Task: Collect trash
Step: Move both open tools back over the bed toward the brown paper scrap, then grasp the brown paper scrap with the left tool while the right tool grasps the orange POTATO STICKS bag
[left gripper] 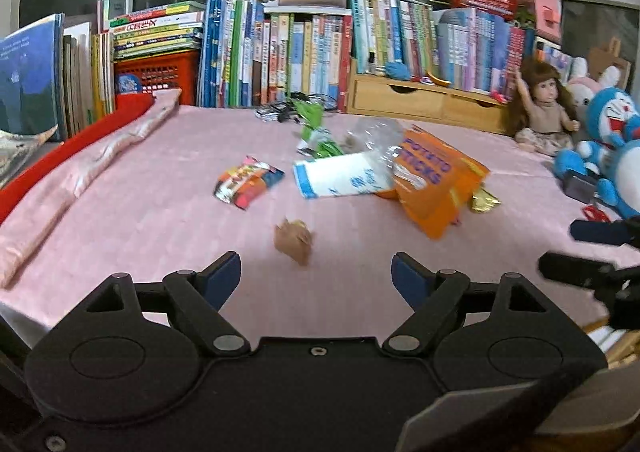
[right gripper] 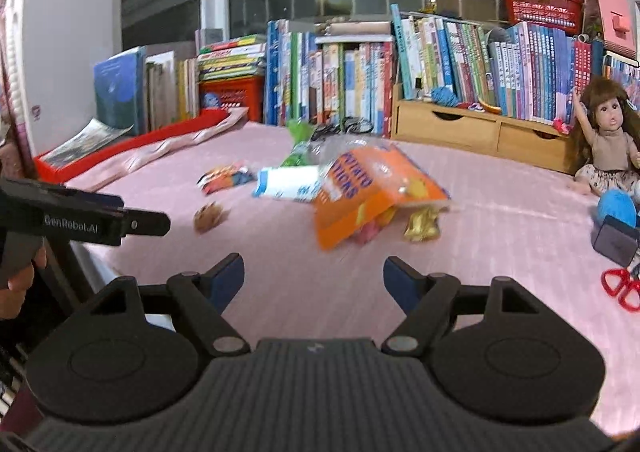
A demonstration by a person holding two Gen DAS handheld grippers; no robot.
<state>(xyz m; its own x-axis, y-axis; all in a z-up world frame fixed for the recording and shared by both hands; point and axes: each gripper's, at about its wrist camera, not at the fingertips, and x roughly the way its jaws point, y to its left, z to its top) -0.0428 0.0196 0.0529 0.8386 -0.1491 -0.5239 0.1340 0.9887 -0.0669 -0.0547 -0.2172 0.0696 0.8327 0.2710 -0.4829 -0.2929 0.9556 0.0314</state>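
Observation:
Trash lies scattered on a pink tablecloth [left gripper: 160,220]. An orange potato-sticks bag [left gripper: 436,180] [right gripper: 368,192] lies partly over a white and blue packet [left gripper: 340,174] [right gripper: 288,182]. Left of them is a colourful snack wrapper [left gripper: 248,182] [right gripper: 224,176]. A crumpled brown paper ball [left gripper: 294,240] [right gripper: 208,216] sits nearest. A green wrapper [left gripper: 316,132] [right gripper: 298,148] and a gold wrapper [left gripper: 484,200] [right gripper: 420,226] lie by the bag. My left gripper [left gripper: 316,276] is open and empty over the near table edge. My right gripper [right gripper: 314,276] is open and empty too.
Rows of books [left gripper: 304,52] and a wooden drawer unit [left gripper: 424,100] line the back. A doll [left gripper: 540,108], a blue plush toy [left gripper: 612,148] and red scissors [right gripper: 620,288] sit at the right. A red tray [right gripper: 132,144] with a pink cloth lies left.

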